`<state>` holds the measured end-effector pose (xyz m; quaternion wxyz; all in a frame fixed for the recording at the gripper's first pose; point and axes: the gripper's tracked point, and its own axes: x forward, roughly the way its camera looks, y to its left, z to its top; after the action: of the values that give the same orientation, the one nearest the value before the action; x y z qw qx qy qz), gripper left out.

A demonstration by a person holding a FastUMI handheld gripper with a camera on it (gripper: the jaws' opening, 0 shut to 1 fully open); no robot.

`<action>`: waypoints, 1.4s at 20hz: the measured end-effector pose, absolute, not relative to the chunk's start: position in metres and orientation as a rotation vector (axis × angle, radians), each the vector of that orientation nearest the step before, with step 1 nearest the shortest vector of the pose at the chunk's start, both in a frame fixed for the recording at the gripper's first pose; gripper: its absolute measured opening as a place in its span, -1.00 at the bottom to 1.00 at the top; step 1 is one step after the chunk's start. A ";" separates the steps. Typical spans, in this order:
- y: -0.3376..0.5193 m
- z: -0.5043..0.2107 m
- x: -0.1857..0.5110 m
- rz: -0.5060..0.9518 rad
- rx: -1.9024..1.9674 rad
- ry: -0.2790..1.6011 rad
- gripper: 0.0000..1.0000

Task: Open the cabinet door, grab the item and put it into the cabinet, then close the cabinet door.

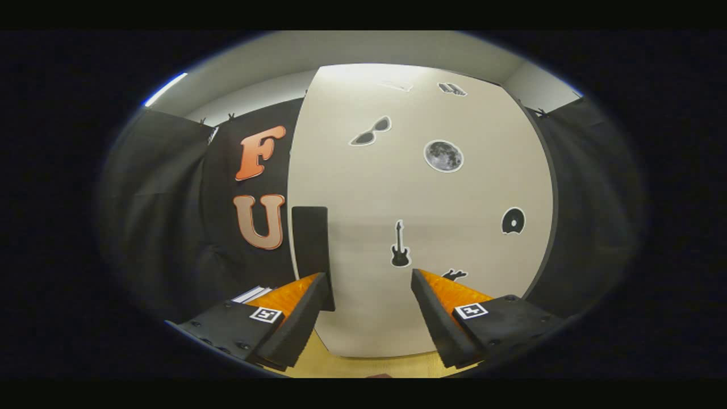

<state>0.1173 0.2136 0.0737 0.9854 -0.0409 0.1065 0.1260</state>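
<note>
A: Gripper view: gripper (372,295) spread wide, holding nothing. Cabinet door (420,204) shut, dead ahead at 12 o'clock.
B: Handle?
A: Dark handle (309,241) on the door's left edge, 11 o'clock off the left finger tip. 1 guitar sticker (400,245) between the 2 fingers.
B: Item?
A: Can't tell where it is.
B: Risk?
A: Fingers sit right of the handle; closing here likely pinches nothing or scrapes the door.
</note>
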 end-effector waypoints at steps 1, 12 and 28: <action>0.215 0.072 0.121 0.251 -0.078 0.213 0.91; 0.215 0.069 0.130 0.245 -0.073 0.223 0.91; 0.146 0.100 0.006 0.205 -0.066 0.160 0.91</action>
<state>0.0064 0.1462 0.0999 0.9910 -0.0329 0.0800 0.1021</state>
